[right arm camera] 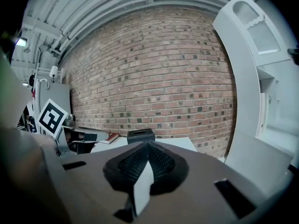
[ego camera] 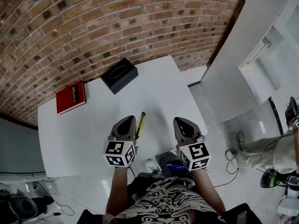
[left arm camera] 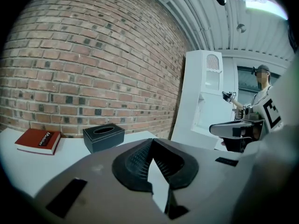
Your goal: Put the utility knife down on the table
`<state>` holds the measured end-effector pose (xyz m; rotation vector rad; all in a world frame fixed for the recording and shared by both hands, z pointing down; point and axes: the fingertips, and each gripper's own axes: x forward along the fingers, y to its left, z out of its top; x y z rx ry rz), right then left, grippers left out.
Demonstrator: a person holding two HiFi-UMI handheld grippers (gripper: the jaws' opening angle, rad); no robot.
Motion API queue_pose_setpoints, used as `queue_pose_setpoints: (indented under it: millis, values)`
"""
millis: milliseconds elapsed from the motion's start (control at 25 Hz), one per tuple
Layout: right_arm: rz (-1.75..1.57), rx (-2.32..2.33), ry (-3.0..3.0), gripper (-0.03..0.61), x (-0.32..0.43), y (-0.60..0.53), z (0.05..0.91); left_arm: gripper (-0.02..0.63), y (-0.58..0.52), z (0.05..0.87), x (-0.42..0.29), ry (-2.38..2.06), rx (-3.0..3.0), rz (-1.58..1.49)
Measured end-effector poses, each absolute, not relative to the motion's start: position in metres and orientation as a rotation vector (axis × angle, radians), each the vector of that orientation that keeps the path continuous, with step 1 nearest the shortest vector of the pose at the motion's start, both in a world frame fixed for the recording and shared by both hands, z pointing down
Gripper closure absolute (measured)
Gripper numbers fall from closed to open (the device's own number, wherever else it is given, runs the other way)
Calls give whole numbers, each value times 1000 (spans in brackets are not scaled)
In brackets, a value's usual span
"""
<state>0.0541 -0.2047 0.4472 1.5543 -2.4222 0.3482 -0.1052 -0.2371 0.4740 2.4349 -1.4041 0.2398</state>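
Utility knife (ego camera: 140,124), slim and yellow-and-black, lies flat on the white counter (ego camera: 84,139) in the head view, just beside the left gripper (ego camera: 126,119) on its inner side, with its long axis pointing away toward the brick wall (ego camera: 93,22). Both forearms reach up from the bottom of that view and hold the left gripper and the right gripper (ego camera: 183,121) side by side over the counter's near part, noses aimed at the wall. A red book (ego camera: 71,97) and a black tissue box (ego camera: 119,75) sit further back. In the left gripper view, the left gripper (left arm camera: 152,141) has its jaws drawn together at the tips with nothing between them, only bare counter showing behind. In the right gripper view, the right gripper (right arm camera: 147,143) is likewise closed tip to tip and holds nothing, and the tissue box (right arm camera: 140,135) stands beyond it.
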Motion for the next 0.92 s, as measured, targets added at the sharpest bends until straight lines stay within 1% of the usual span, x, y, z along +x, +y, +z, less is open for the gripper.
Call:
queue_pose_setpoints:
  millis: [320, 680, 920]
  values:
    - [317, 1560, -2433, 578, 53, -203, 439, 598, -235, 468, -113, -1436, 2440, 239]
    - [308, 1570, -2424, 577, 57, -203, 434, 598, -236, 463, -104, -1348, 2422, 132]
    - [291, 1573, -2418, 577, 63, -201, 435, 598, -235, 466, -100, -1344, 2425, 142]
